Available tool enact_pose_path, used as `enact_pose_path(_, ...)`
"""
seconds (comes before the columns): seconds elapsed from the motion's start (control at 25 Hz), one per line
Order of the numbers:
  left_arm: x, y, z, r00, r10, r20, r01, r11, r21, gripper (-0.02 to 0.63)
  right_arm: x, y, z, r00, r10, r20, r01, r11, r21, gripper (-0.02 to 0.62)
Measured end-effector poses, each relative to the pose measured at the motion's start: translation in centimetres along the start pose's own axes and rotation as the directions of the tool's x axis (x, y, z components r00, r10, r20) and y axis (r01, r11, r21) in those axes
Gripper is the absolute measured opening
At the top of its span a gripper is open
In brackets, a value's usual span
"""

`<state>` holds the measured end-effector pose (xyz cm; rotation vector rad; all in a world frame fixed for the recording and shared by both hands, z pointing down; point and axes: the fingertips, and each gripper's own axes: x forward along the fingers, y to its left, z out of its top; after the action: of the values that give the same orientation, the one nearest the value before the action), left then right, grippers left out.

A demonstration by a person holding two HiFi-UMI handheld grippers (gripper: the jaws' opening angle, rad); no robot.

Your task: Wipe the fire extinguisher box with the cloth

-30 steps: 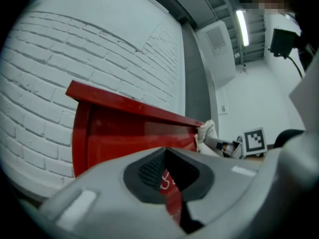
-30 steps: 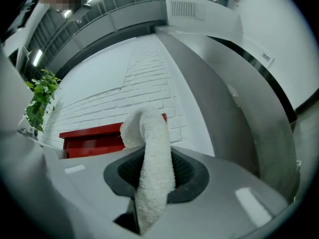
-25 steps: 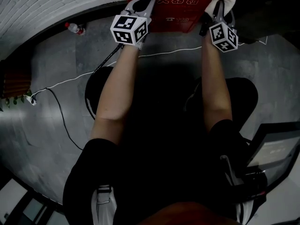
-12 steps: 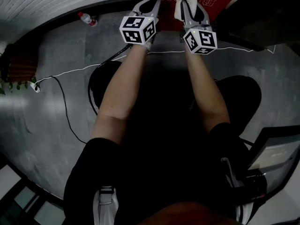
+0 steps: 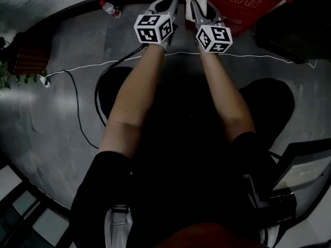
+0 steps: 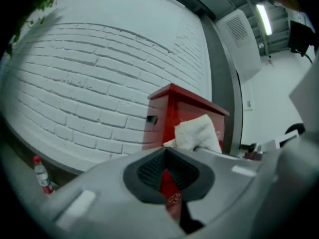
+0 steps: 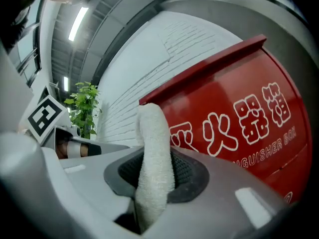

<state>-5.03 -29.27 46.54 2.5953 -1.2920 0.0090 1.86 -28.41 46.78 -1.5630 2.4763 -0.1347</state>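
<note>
Fingers [image 7: 188, 172] pinching white cloth [image 7: 154, 153], red box [image 7: 239, 118], grey floor [image 5: 51, 128], white brick wall [image 6: 75, 83]

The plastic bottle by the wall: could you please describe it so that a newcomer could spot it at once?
Start at the white brick wall and follow its foot leftward from the red fire extinguisher box. The bottle sits there alone: small, clear, with a red cap, unlike the leafy plant farther left.
</note>
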Motion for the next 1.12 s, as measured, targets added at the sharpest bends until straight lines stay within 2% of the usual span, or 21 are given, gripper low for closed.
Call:
enact_pose_path(0.16, 0.8, 1.0, -2.4, 0.999, 0.020, -0.026, -0.020, 1.000, -0.012, 0.003, 0.6, -0.8, -1.7, 0.999, -0.009, -0.030, 0.010, 1.000, 0.013, 0.092)
enact_pose_path(0.4, 2.4, -1.1, -0.3, 0.999, -0.050, 0.020, 0.049, 0.999, 0.015, 0.003, 1.3, -2.6, -3.5, 0.994, -0.068, -0.084, 0.061, 0.994, -0.086, 0.096)
enact_pose_path(0.64, 3.4, -1.8, -1.2, 0.998, -0.067, 0.000, 0.067, 0.997, 0.031, 0.003, 0.8, -3.1, -3.3, 0.992, -0.093, -0.080, 0.082, 0.989, -0.123, 0.100)
enact_pose_path(0.96, 6.2, -6.2, -3.3, 0.991, -0.126, -0.043, 0.129, 0.990, 0.064, 0.003, -3.1, -8.8, -2.7, 0.976, -0.209, -0.065, 0.201, 0.973, -0.116, 0.100)
enact_pose_path(1.12, 8.2, -10.0, -4.7, 0.982, -0.180, -0.060, 0.185, 0.979, 0.080, 0.003, -6.1, -13.3, -1.9, 0.953, -0.300, -0.048, 0.295, 0.951, -0.088, 0.100)
